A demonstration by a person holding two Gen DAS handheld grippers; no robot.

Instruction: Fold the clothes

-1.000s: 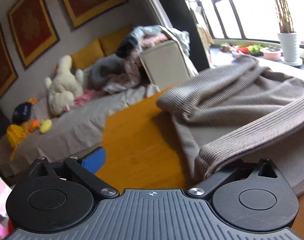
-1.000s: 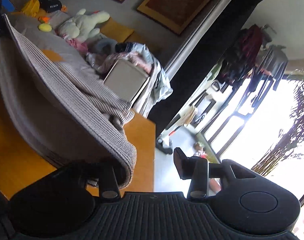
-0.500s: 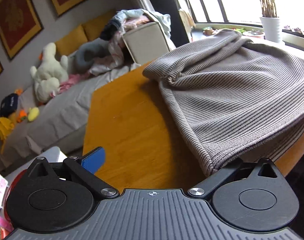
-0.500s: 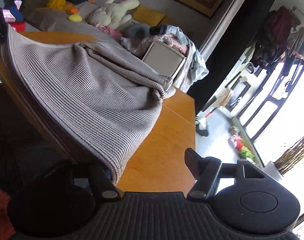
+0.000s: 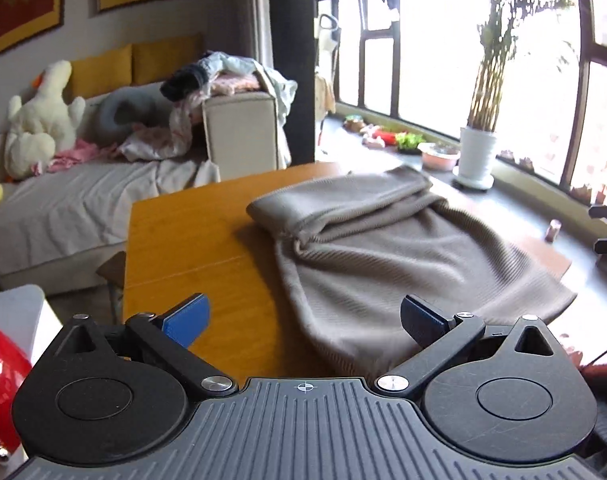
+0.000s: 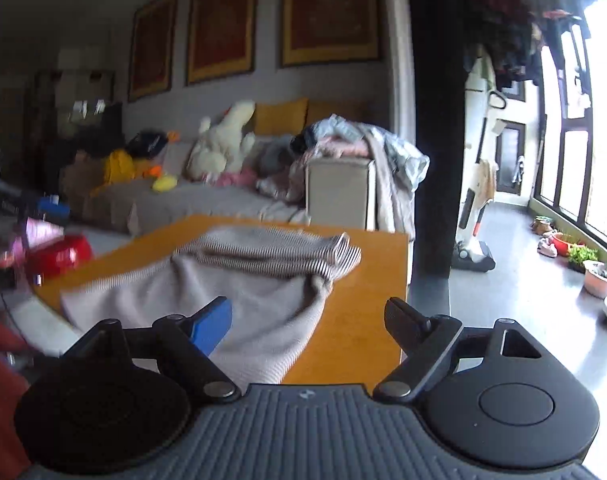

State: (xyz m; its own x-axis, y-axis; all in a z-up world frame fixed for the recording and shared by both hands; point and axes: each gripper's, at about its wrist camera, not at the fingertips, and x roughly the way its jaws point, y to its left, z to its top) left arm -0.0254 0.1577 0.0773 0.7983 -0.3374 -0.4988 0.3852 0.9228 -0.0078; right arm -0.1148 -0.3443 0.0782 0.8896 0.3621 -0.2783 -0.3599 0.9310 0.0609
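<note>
Now both of my grippers are free of the cloth: the left gripper [image 5: 303,320] stands wide with nothing between its fingers, and the right gripper [image 6: 307,320] has its jaws opening, also bare. The grey ribbed garment [image 5: 383,256] lies on the wooden bench [image 5: 191,248], its far end doubled over in a thick roll, its near hem drooping over the bench edge towards me. I judge one fold is just laid down and released. Next I need fresh grips on two corners or a side edge, probably that hanging hem. Bare wood lies open beside the cloth, while its other side runs close to the bench edge.
</note>
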